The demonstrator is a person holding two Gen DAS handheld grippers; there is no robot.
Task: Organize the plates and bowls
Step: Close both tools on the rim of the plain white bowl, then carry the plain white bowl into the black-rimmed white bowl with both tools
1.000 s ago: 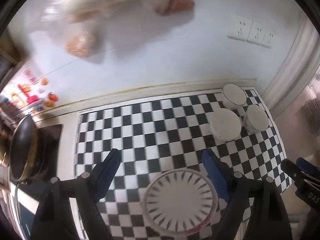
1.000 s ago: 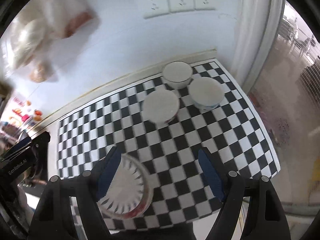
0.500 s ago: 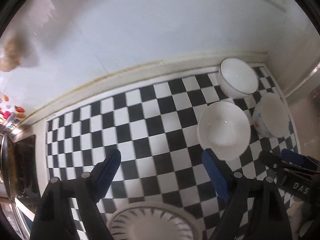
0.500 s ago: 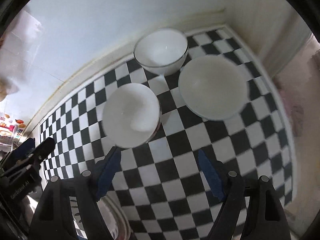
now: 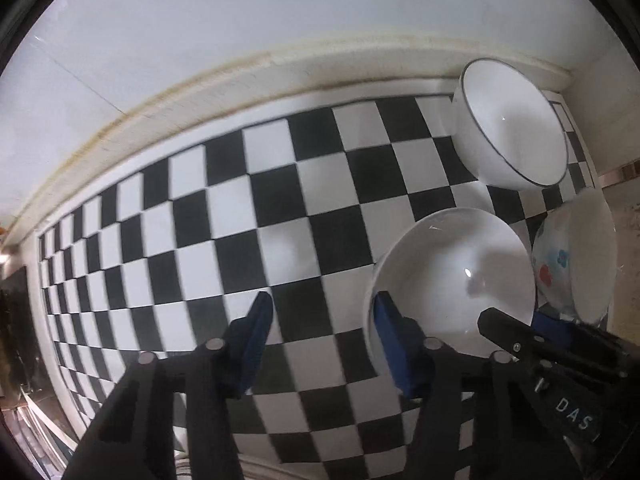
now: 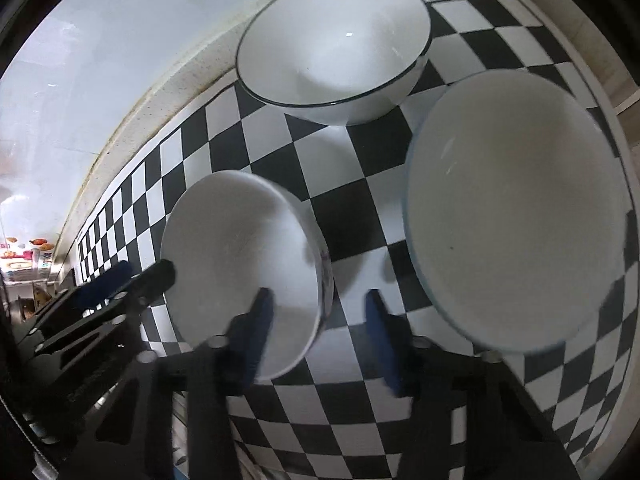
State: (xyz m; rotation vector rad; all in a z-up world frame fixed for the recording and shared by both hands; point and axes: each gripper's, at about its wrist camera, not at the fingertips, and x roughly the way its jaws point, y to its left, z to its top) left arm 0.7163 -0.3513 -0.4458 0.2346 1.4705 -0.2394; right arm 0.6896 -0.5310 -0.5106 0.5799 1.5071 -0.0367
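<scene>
Three bowls stand on a black-and-white checked mat [image 5: 280,220]: a black-rimmed bowl [image 5: 512,128] [image 6: 336,40] at the back, a plain white bowl [image 5: 452,272] [image 6: 240,248] in front of it, and a bowl with coloured prints [image 5: 576,256] [image 6: 516,208] to the right. My right gripper [image 6: 318,312] [image 5: 520,324] straddles the plain bowl's right rim, one finger inside and one outside. Its jaws are closing and a gap still shows. My left gripper [image 5: 322,316] [image 6: 140,276] is at that bowl's left rim, jaws closing. Whether the rim lies between them is unclear.
A white wall and a cream counter ledge [image 5: 240,76] run close behind the bowls. The mat ends just right of the printed bowl, where the counter edge [image 6: 624,92] drops off. A dark stove area [image 5: 12,320] lies far left.
Both grippers have come down close over the bowls and their jaws have narrowed. The ray-patterned plate has slid out of view below them.
</scene>
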